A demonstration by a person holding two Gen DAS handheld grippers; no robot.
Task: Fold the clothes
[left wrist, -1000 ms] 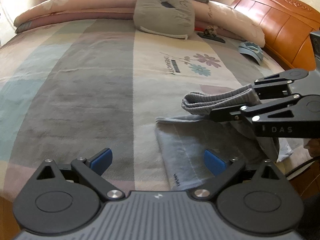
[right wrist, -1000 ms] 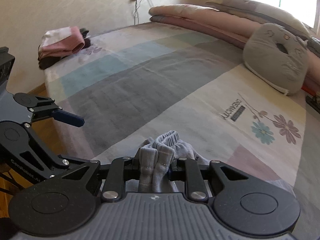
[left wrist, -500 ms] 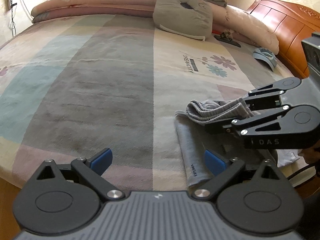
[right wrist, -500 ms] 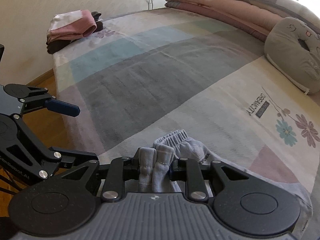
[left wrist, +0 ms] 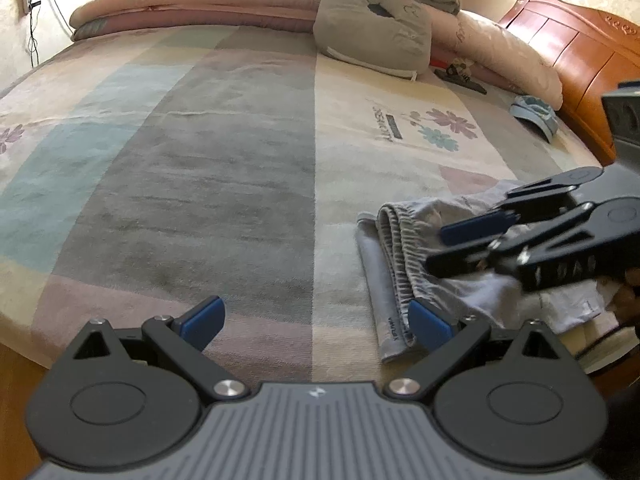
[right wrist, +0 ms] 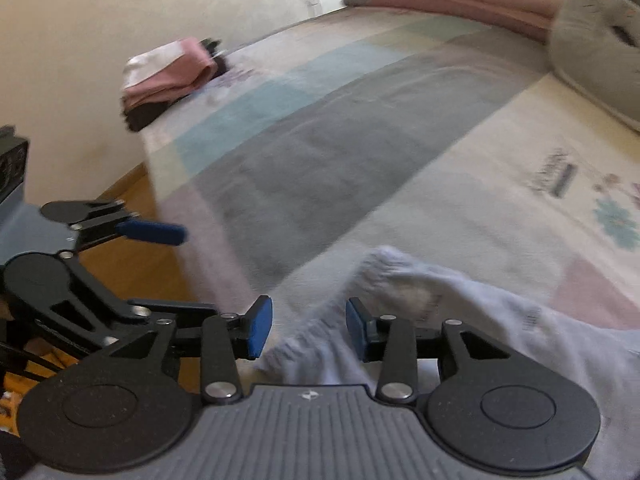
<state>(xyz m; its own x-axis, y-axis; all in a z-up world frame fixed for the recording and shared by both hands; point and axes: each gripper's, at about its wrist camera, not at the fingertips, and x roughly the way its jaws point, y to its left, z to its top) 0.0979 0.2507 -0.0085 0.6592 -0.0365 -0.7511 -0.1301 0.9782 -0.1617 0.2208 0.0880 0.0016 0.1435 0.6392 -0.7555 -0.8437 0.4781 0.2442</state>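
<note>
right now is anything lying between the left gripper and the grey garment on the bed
Nothing visible does. The left gripper is open over bare bedspread, and the grey garment lies just beside its right finger.

Left hand-held gripper (left wrist: 316,322) low in front, blue pads wide apart, nothing between. Grey folded pants (left wrist: 404,256) on bed (left wrist: 192,184) near front edge, stretchy waistband on top. Right hand-held gripper (left wrist: 452,250) just over pants, jaws opening, cloth not pinched. Grey cat pillow (left wrist: 372,32) far back. Wooden headboard (left wrist: 576,60) at right.
</note>
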